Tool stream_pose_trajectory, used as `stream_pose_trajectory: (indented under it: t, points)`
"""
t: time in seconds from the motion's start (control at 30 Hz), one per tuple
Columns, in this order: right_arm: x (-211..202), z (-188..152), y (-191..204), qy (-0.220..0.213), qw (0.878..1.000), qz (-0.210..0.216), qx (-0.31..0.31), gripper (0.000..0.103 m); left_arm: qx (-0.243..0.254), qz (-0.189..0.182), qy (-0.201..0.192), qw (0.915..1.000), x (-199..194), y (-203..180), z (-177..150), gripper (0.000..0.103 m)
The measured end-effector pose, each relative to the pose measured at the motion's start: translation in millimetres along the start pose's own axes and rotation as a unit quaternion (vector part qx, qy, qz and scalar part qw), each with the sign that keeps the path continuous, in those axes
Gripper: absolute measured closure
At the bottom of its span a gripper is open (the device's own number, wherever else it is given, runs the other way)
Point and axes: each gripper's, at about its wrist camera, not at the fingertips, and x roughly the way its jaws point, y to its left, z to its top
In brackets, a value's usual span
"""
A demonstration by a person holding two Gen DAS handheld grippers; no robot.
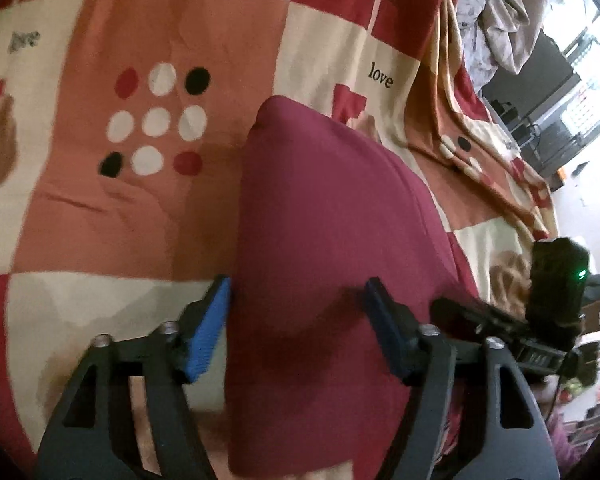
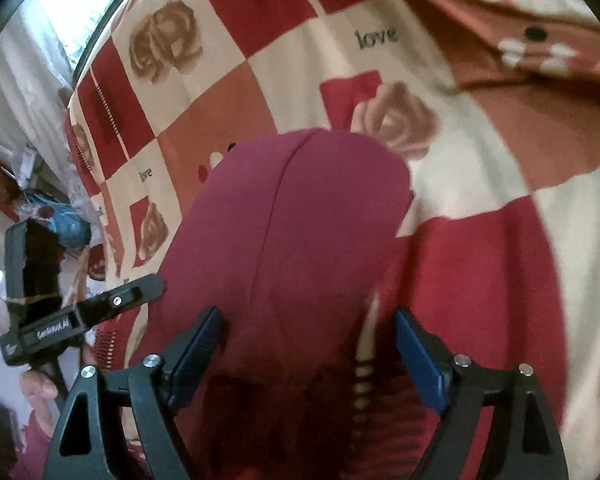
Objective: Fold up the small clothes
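Your maroon garment [image 1: 324,216] is lying flat on the patchwork bedspread [image 1: 148,184], and both your left gripper [image 1: 298,296] and right gripper [image 2: 306,324] are spread wide right above it, pinching nothing.

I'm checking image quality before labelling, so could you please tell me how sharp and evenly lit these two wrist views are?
Left wrist view: motion-soft, fisheye-bent bedspread, blown-out window at the right edge, dark shadow on the maroon garment near the left gripper. Right wrist view: blurrier towards the right rim, glare top left, shadow beneath the right gripper.
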Motion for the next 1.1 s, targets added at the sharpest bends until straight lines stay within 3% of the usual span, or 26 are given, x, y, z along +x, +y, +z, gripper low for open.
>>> stream_pose_trajectory:
  t: [0.3,0.37,0.43,0.53,0.63,0.87,1.1]
  points:
    - [19,11,4,-0.007,0.999,0.029,-0.025,0.016,-0.029,-0.071,0.049,0.9958,29,22,7,0.019]
    - [24,11,10,-0.008,0.999,0.02,-0.044,0.021,-0.03,-0.08,0.053,0.9949,31,23,4,0.019]
    - [24,13,14,-0.011,0.998,0.019,-0.053,0.034,-0.027,-0.085,0.051,0.9947,30,20,2,0.022]
    - [18,17,24,-0.018,0.997,0.014,-0.067,0.048,-0.006,-0.07,0.03,0.9971,18,8,-2,0.033]
    - [8,20,36,-0.023,0.996,0.024,-0.078,0.055,0.0,-0.07,0.017,0.9974,4,2,-5,0.041]
    - [-18,21,74,-0.014,0.993,0.073,-0.095,0.056,-0.006,-0.071,-0.011,0.9974,-58,2,-23,0.041]
    - [2,-5,115,0.033,0.986,0.114,-0.119,0.056,-0.052,-0.017,-0.028,0.9981,-103,29,-68,0.041]
